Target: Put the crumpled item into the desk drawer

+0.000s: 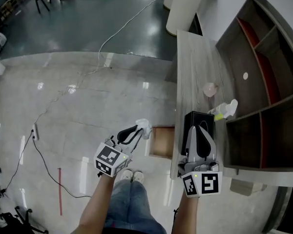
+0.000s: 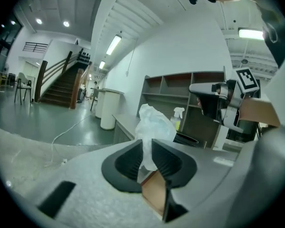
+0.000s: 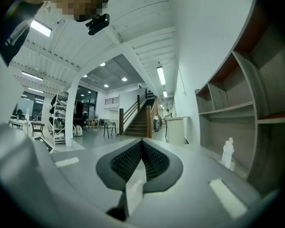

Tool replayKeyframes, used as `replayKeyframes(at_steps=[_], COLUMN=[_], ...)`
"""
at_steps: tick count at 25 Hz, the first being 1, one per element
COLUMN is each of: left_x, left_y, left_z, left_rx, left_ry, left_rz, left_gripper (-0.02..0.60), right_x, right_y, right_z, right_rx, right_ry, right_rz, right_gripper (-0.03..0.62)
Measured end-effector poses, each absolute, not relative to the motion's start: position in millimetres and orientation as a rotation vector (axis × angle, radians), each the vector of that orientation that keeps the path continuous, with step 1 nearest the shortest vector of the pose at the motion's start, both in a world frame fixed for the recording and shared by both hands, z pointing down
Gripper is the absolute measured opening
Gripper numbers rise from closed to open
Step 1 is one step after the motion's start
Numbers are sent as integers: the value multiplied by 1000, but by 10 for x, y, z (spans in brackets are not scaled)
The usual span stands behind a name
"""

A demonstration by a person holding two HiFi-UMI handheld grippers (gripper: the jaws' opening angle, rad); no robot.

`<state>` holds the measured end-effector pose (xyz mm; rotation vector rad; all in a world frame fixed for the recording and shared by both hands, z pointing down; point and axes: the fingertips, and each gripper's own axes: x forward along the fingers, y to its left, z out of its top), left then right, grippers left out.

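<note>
My left gripper point(image 1: 138, 130) is shut on a white crumpled item point(image 1: 144, 126), which it holds in the air just left of the open desk drawer point(image 1: 162, 141). In the left gripper view the crumpled item point(image 2: 153, 125) sticks up from between the pads, with the drawer's brown inside point(image 2: 156, 192) below them. My right gripper point(image 1: 199, 127) hovers over the grey desk top point(image 1: 191, 67), above a black box point(image 1: 199, 118). Its jaws are shut with nothing between them, and the right gripper point(image 3: 141, 148) points along the desk.
A spray bottle point(image 1: 225, 109) and a small pink object point(image 1: 210, 88) stand on the desk beside the open shelf unit point(image 1: 263, 82). A white bin point(image 1: 184, 6) stands at the desk's far end. A cable point(image 1: 112, 38) runs across the floor. The person's shoes point(image 1: 132, 176) are below the drawer.
</note>
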<state>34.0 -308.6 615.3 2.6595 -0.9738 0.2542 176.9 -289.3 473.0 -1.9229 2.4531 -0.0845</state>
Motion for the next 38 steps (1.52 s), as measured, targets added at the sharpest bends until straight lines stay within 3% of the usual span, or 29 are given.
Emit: replayKeyframes(at_steps=[10,17,24,28,31,38], left_x=[1178,1529,1554,1469,1350,1032], left_y=[-3082,-3066,-2954,-3029,-3199,-3858], left_z=[7908,8691,8960,8813,8394,6438], left_rx=[2393,2249,2186,2223,2284,2539], left_ry=[-692,-603,-550,-590,-658,-884], left_rz=[442,645,737,679,583,216], left_gripper=[67,78,156,149,105,33], right_x=[1885,1997,1994,1998,2024,2153], right_y=[-2997,-2930,-2941,-2959,-3006,-3183], right_z=[5554,5968,6079,6047,5870,4862], right_rx=[-2035,-2090,-2095,-2094,-2087,-2021], right_ry=[2420,2377,2374,2372,2368,2323], right_rz=[-218,-316,-350,-339,-301,-146], right_gripper=[11,11,11,11,11,11])
